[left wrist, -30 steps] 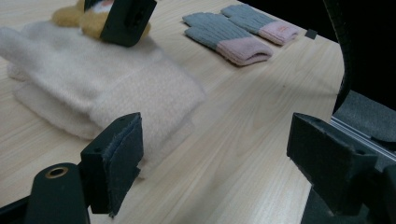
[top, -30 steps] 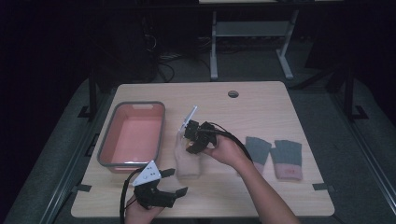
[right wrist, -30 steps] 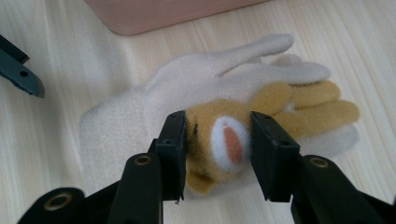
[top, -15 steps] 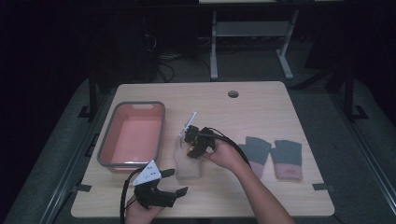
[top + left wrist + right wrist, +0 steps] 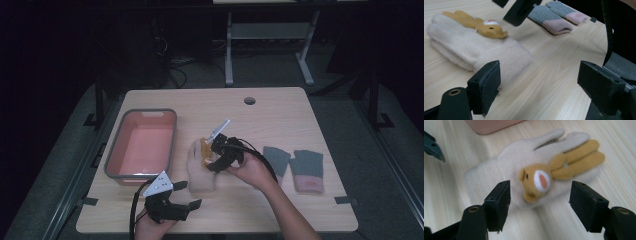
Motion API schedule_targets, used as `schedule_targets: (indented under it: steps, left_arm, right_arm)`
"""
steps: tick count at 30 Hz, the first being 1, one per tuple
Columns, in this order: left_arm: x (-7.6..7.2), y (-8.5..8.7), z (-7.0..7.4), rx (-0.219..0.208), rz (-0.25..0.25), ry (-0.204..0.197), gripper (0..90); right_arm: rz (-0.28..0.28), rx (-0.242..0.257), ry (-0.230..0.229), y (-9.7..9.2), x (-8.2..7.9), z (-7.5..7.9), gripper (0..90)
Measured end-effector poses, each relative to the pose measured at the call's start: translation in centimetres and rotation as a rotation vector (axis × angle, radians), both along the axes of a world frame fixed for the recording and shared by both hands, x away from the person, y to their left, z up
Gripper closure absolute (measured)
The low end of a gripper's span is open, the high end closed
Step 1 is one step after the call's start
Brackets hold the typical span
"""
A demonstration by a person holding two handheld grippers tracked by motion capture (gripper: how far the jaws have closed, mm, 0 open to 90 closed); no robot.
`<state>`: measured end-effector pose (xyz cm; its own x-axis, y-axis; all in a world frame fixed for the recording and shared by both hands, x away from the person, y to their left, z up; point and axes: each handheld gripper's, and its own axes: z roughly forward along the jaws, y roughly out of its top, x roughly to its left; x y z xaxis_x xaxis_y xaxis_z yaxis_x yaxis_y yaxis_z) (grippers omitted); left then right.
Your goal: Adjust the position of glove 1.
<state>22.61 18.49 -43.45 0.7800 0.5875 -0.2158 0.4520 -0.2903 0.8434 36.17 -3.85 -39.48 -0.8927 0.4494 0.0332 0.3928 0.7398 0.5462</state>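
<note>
While the high view takes in the pink tub [image 5: 141, 146] and grey gloves [image 5: 293, 163], the right claw [image 5: 540, 203] view shows the cream glove's [image 5: 524, 170] bear face between and beyond its wide jaws, just opened, nothing gripped. Left claw [image 5: 182, 194] gapes empty nearby.

1. The right tongs [image 5: 209, 156] have just been opening; their jaws now stand wide above the cream glove [image 5: 202, 172], gripping nothing.
2. They have shifted slightly toward the frame's lower left.
</note>
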Motion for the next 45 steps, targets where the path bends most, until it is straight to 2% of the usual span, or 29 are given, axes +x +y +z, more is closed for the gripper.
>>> schedule_targets:
  steps: [2, 6, 8, 17, 21, 26, 30, 31, 33, 39, 45]
  left_arm:
    - [-0.1, -0.1, 0.0, -0.006, 0.010, 0.008, 18.8]
    - [0.2, -0.2, 0.0, 0.001, 0.037, 0.016, 18.8]
    - [0.3, -0.3, 0.0, 0.002, 0.053, 0.023, 18.8]
    - [1.1, -1.2, 0.3, 0.044, 0.120, 0.049, 19.8]
    - [2.2, -2.0, 0.6, 0.089, 0.173, 0.063, 20.7]
    - [3.2, -2.6, 0.0, 0.106, 0.222, 0.112, 20.8]
    - [4.0, -2.7, -0.5, 0.119, 0.243, 0.156, 20.8]
    - [4.0, -2.7, -0.5, 0.119, 0.243, 0.156, 20.7]
    - [4.5, -2.9, -0.9, 0.117, 0.274, 0.174, 20.5]
    - [5.4, -3.3, -1.7, 0.111, 0.294, 0.249, 20.2]
    - [6.0, -3.8, -2.4, 0.129, 0.293, 0.286, 20.3]
  right_arm:
    - [-0.017, 0.028, 0.013, -0.7, -0.2, 0.0, 30.6]
    - [-0.036, 0.035, 0.020, -1.8, -0.8, -0.3, 28.9]
    - [-0.049, 0.054, 0.030, -2.4, -1.0, -0.5, 28.5]
    - [-0.068, 0.069, 0.044, -3.2, -2.0, -1.4, 27.1]
    - [-0.071, 0.076, 0.052, -3.3, -2.3, -1.4, 27.1]
    - [-0.078, 0.077, 0.054, -3.2, -2.4, -1.5, 27.1]
    - [-0.082, 0.072, 0.054, -3.2, -2.4, -1.5, 27.1]
    - [-0.082, 0.072, 0.054, -3.2, -2.4, -1.5, 27.1]
    - [-0.088, 0.071, 0.056, -3.4, -2.4, -1.5, 27.1]
    - [-0.106, 0.080, 0.055, -3.8, -2.3, -1.4, 27.2]
    - [-0.118, 0.082, 0.057, -4.1, -2.2, -1.4, 27.2]
